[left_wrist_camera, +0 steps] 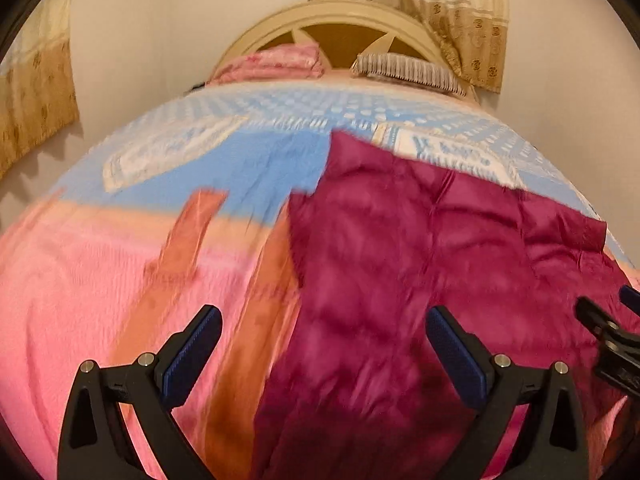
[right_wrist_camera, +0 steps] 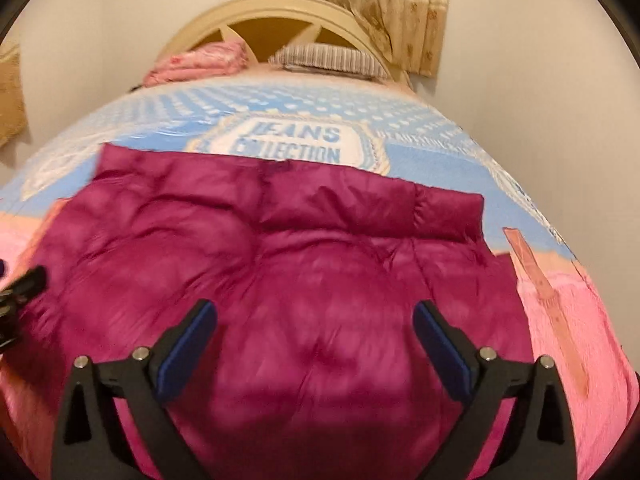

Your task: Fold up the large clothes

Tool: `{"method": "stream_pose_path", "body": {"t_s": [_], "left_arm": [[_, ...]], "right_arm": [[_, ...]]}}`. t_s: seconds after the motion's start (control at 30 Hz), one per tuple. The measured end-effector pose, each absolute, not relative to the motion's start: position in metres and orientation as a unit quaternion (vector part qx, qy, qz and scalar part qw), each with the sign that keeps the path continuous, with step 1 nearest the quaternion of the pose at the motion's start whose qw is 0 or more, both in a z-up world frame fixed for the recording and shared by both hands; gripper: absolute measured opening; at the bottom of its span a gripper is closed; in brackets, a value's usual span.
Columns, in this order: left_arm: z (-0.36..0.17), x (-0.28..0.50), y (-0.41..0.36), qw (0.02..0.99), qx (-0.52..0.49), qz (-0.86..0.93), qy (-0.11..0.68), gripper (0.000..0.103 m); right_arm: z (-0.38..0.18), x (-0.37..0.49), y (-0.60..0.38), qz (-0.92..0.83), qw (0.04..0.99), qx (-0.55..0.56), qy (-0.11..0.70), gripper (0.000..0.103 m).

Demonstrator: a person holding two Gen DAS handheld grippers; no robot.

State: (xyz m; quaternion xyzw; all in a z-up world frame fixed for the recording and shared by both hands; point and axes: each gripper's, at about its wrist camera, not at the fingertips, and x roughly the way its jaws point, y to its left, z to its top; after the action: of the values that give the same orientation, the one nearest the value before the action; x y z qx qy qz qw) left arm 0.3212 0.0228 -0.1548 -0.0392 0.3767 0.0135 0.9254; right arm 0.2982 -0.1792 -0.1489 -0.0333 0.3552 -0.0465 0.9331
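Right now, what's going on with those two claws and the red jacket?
Left gripper open, empty. Right gripper open, empty. Jacket spread on the bed, not gripped. Nothing lying on it.

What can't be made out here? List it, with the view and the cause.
- Maroon jacket: near edge hidden behind the open right gripper in the right wrist view; motion blur smears its seams.
- Same jacket, left wrist view: right side cut off by the frame edge, behind the open left gripper.
- Bedspread lettering: blurred in the left wrist view.
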Motion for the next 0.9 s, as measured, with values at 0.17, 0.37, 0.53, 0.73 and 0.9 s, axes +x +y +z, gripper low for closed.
{"method": "stream_pose_path", "body": {"t_s": [0.17, 0.37, 0.53, 0.73, 0.9], "left_arm": [[-0.182, 0.317, 0.030, 0.908, -0.090, 0.010, 0.410, 0.102], [-0.183, 0.318, 0.025, 0.907, -0.095, -0.019, 0.410, 0.084], [-0.182, 0.318, 0.025, 0.904, -0.097, -0.030, 0.415, 0.075], [-0.185, 0.317, 0.025, 0.904, -0.101, -0.032, 0.414, 0.076], [-0.185, 0.317, 0.019, 0.904, -0.095, -0.070, 0.412, 0.050]], "right_arm": [[-0.166, 0.272, -0.152, -0.038, 0.929, -0.075, 0.360, 0.100], [-0.194, 0.279, -0.147, -0.057, 0.919, -0.116, 0.373, 0.102], [-0.190, 0.279, -0.154, -0.046, 0.918, -0.097, 0.383, 0.100], [-0.181, 0.267, -0.163, -0.045, 0.924, -0.089, 0.370, 0.099], [-0.199, 0.282, -0.153, -0.061, 0.910, -0.121, 0.392, 0.103]]}}
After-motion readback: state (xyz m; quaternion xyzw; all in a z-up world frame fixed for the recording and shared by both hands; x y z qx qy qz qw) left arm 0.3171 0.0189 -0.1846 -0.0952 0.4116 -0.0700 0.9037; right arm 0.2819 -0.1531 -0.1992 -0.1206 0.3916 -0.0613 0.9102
